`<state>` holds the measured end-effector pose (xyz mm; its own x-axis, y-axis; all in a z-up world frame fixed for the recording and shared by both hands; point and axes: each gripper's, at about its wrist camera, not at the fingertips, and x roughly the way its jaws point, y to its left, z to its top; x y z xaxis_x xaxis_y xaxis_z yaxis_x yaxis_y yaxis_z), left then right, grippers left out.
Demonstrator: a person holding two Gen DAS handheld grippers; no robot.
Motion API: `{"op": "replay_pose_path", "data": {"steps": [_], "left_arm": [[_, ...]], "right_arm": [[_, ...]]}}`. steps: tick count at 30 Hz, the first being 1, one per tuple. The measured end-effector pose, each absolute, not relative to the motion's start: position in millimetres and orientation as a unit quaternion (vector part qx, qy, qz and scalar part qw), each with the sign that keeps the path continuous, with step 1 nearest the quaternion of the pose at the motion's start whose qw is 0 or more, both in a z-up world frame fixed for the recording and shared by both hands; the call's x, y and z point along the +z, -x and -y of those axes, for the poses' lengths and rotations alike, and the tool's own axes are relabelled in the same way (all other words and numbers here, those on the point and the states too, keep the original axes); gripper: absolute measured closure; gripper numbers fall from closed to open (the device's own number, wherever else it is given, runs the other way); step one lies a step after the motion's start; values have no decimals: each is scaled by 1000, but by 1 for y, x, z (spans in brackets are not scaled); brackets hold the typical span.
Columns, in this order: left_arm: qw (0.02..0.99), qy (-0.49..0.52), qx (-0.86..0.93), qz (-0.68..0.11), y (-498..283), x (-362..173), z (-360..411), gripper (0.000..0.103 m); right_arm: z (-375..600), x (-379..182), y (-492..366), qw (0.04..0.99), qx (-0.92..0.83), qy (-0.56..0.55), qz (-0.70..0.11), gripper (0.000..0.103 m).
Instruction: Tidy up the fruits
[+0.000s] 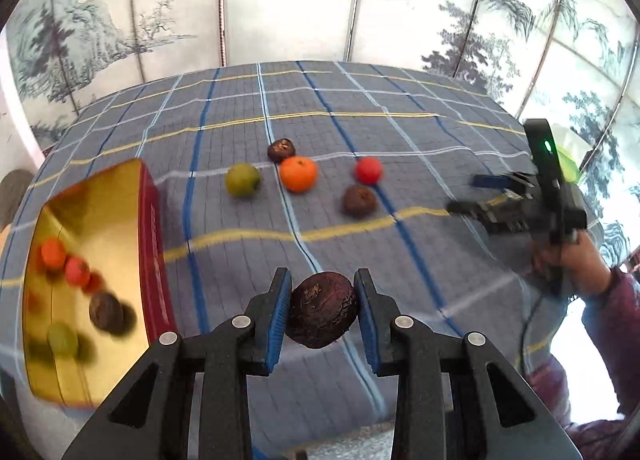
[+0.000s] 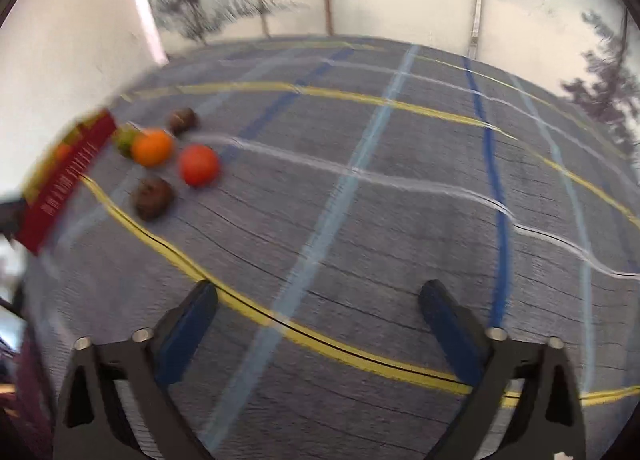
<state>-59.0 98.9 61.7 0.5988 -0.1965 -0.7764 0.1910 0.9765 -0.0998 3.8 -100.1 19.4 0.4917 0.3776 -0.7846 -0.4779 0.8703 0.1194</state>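
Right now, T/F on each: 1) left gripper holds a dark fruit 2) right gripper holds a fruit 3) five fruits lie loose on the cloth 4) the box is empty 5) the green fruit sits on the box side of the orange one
1) True: the left gripper is shut on a dark fruit.
2) False: the right gripper is open, with only cloth between its pads.
3) True: green fruit, orange fruit, red fruit and two brown ones.
4) False: the box already has several fruits inside.
5) True.
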Motion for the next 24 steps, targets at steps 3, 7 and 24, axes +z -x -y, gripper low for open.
{"op": "replay_pose_path", "data": {"steps": [3, 7, 24], "left_arm": [[893, 21, -109, -435, 80, 66, -94, 70], [896, 17, -95, -434, 93, 71, -93, 70], [904, 41, -121, -408, 110, 75, -114, 70]], "right_arm": [[77, 32, -8, 861, 267, 86, -425, 56], [36, 44, -24, 850, 314, 94, -412, 59], [1, 25, -45, 838, 320, 128, -423, 75]]}}
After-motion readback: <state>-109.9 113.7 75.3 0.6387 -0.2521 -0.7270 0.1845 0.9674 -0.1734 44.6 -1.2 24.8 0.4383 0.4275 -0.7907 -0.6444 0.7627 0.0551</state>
